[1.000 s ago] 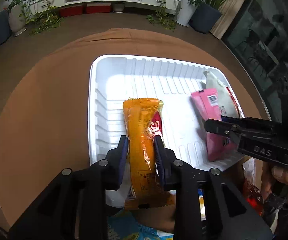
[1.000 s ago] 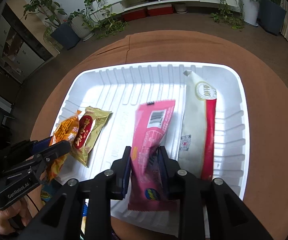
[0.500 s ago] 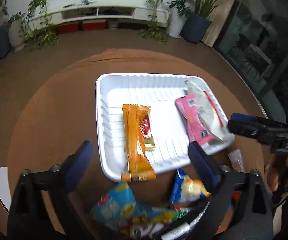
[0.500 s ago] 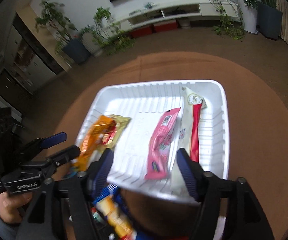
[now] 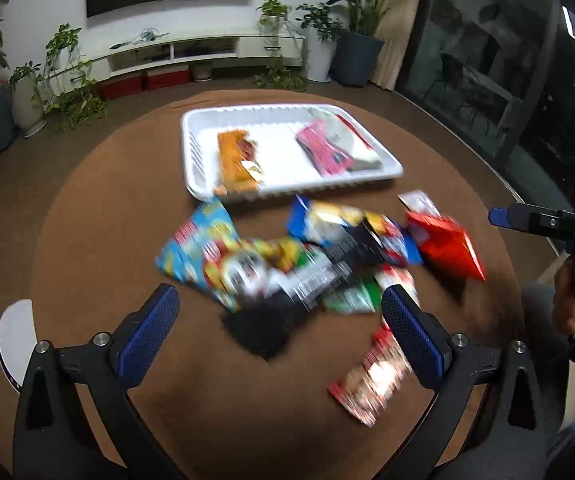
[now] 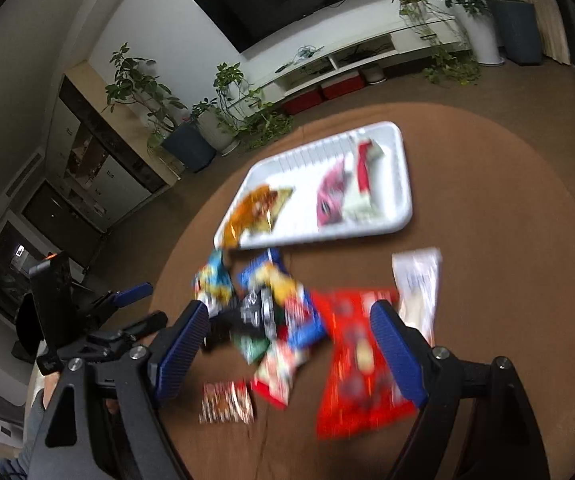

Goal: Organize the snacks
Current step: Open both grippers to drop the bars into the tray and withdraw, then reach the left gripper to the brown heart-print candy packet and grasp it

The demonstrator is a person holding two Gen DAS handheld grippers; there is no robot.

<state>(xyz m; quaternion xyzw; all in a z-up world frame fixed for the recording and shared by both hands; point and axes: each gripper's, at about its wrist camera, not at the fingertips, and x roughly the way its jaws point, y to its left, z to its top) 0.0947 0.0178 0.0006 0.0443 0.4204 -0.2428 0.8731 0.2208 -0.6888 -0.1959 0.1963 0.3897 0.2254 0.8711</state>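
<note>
A round brown table (image 5: 99,240) fills both wrist views, and at its far side sits a white ribbed tray (image 5: 195,148) already loaded: an orange packet (image 5: 231,160) with a gold one tucked against it at the tray's left end, a pink packet (image 5: 321,150) and a white-and-red one (image 5: 353,144) at its right. Nearer, spread across the tabletop, lies a jumble of unsorted snacks (image 5: 287,264), blurred by motion. The large red bag (image 6: 359,364) lies on the right of that heap, its long axis running near to far, directly ahead of the right gripper (image 6: 289,350) and roughly between its fingers; the right hand looks better placed for it. The left gripper (image 5: 279,334) hangs over the heap's near edge, with a black packet (image 5: 263,328) and a light-blue bag (image 5: 195,248) just ahead and a small red packet (image 5: 371,380) near its right finger. Both claws have just been opening and stand spread wide, nothing between the pads. A small red-and-white sachet (image 6: 227,402) lies alone, nearest the right claw.
</note>
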